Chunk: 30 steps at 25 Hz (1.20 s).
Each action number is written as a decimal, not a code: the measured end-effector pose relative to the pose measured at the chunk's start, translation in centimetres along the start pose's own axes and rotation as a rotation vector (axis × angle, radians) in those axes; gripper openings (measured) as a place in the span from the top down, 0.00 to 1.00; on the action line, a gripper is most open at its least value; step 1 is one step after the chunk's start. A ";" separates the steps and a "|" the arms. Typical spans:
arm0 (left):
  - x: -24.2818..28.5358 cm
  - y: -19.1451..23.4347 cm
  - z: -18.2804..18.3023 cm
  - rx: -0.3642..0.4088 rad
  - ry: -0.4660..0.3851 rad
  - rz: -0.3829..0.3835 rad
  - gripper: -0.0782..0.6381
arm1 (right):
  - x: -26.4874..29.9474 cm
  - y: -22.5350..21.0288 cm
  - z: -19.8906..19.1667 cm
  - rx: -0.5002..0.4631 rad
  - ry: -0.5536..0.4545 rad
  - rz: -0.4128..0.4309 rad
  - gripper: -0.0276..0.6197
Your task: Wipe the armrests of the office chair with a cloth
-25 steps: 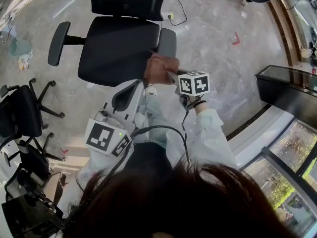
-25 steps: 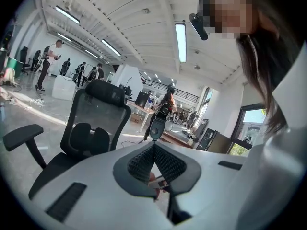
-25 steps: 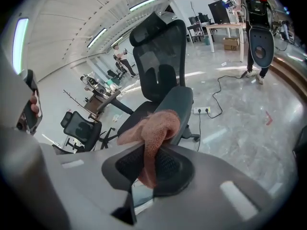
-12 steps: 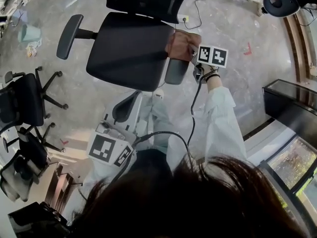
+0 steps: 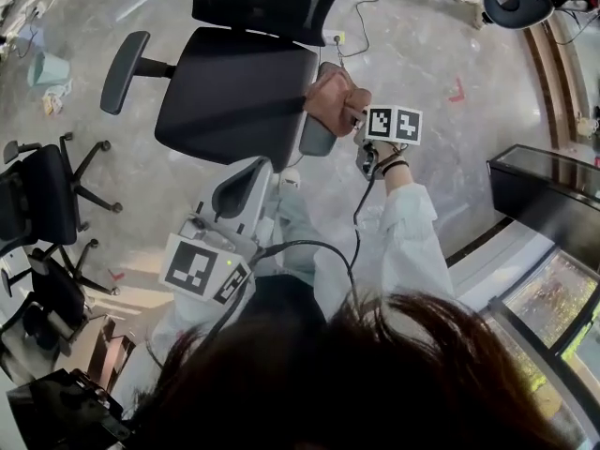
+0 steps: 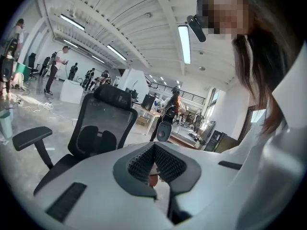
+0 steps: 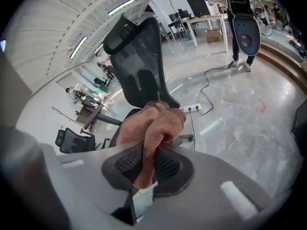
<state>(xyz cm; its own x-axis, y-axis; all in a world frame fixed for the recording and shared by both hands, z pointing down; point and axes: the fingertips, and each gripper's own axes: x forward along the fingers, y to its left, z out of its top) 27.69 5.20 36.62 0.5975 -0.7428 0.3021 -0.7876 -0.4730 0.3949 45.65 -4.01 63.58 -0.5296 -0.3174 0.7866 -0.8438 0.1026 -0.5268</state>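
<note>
The black office chair (image 5: 234, 92) stands ahead of me in the head view, its backrest at the far side. A brown cloth (image 5: 330, 99) lies bunched on the far part of the chair's right armrest (image 5: 319, 137), whose grey near end shows below the cloth. My right gripper (image 5: 354, 116) is shut on that cloth (image 7: 151, 128), which bulges out past its jaws (image 7: 152, 164). The left armrest (image 5: 125, 71) is bare. My left gripper (image 5: 242, 184) hangs close to my body, short of the seat, jaws together and holding nothing (image 6: 154, 169).
Other black office chairs (image 5: 42, 204) stand at the left. A power strip with a cable (image 5: 335, 37) lies on the floor behind the chair. A dark cabinet (image 5: 544, 186) sits at the right. People (image 6: 56, 66) stand far off in the hall.
The right gripper has slid the cloth along the right armrest from its near end toward the backrest end. The left gripper has hardly moved.
</note>
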 end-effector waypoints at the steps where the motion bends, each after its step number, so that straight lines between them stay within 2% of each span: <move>1: 0.3 -0.4 0.2 0.004 -0.001 -0.018 0.89 | -0.3 0.6 -1.2 0.002 0.008 0.019 0.91; 8: 0.6 -3.3 0.2 0.023 0.009 -0.101 0.89 | -3.0 4.0 -9.4 0.032 0.020 0.107 0.91; 11: 0.2 -4.0 0.2 0.028 0.008 -0.103 0.89 | -3.7 4.5 -11.4 0.017 0.045 0.121 0.91; 13: -0.1 -4.1 0.1 0.027 0.011 -0.097 0.89 | -3.8 4.5 -11.4 0.001 0.052 0.115 0.90; 16: -0.2 -3.6 0.1 0.021 0.012 -0.079 0.89 | -3.5 3.6 -8.9 -0.013 0.028 0.088 0.91; 25: -0.9 0.1 -0.5 -0.004 0.019 0.018 0.89 | 1.2 -1.0 2.8 -0.005 -0.072 -0.044 0.91; 30: -1.2 1.2 -0.7 -0.009 0.014 0.064 0.89 | 2.7 -3.6 6.5 0.021 -0.103 -0.121 0.91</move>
<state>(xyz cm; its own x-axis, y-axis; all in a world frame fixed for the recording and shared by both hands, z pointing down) 26.09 5.83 37.34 0.5478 -0.7647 0.3393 -0.8231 -0.4202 0.3820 47.82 -11.37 65.56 -0.4115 -0.4216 0.8080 -0.8983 0.0380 -0.4377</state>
